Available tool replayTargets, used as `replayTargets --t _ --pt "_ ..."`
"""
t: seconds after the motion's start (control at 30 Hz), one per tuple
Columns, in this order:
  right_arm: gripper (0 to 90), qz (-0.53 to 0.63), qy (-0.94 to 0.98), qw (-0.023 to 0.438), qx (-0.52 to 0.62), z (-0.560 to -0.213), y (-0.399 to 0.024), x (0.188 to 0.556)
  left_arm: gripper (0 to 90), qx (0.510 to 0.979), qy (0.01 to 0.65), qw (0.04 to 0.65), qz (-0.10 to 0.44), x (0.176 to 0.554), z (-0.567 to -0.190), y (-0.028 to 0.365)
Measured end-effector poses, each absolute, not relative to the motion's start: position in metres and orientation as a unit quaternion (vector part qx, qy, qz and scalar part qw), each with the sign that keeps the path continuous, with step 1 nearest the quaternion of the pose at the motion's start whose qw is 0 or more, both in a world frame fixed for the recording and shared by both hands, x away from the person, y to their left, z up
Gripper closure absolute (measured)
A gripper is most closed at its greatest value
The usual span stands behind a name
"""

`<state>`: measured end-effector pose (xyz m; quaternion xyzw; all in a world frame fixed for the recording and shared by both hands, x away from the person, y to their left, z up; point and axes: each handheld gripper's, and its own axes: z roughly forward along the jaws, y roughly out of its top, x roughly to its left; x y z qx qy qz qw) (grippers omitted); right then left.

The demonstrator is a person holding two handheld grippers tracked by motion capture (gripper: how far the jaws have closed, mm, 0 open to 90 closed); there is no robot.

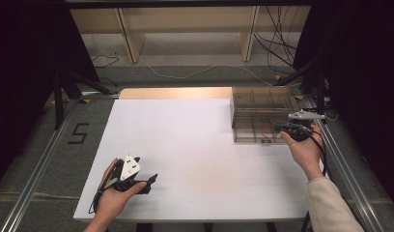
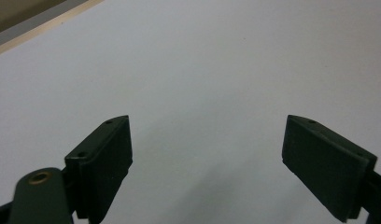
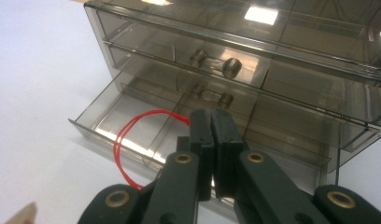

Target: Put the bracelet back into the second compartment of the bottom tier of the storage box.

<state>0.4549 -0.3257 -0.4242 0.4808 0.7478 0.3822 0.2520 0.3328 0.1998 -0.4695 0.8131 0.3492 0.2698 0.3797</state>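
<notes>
Right gripper: jaws pressed together, pinching a thin red cord loop at their tips. The loop hangs left of the jaws, over the pulled-out bottom drawer of a smoky clear drawer cabinet. Left gripper: jaws wide apart, white tabletop between and ahead of them.

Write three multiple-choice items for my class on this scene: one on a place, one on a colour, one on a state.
1. Where does the clear drawer unit stand?
A. table's far right
B. table's near left
C. on the floor

2. What colour is the band held by the right gripper?
A. blue
B. red
C. green

3. How do the left gripper fingers stand?
A. shut on a band
B. shut on nothing
C. wide apart

Key: 1 A, high view shows it there; 2 B, red loop over the open bottom drawer; 3 C, bare table between them.
</notes>
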Motion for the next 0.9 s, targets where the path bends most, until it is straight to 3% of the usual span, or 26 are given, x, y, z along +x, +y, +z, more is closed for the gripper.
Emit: replayTargets --t 0.9 --pt "88.9 0.376 0.744 0.252 0.492 -0.4259 -0.3312 0.4629 15.9 0.813 0.349 0.38 0.27 0.3333 -0.4689 0.2002"
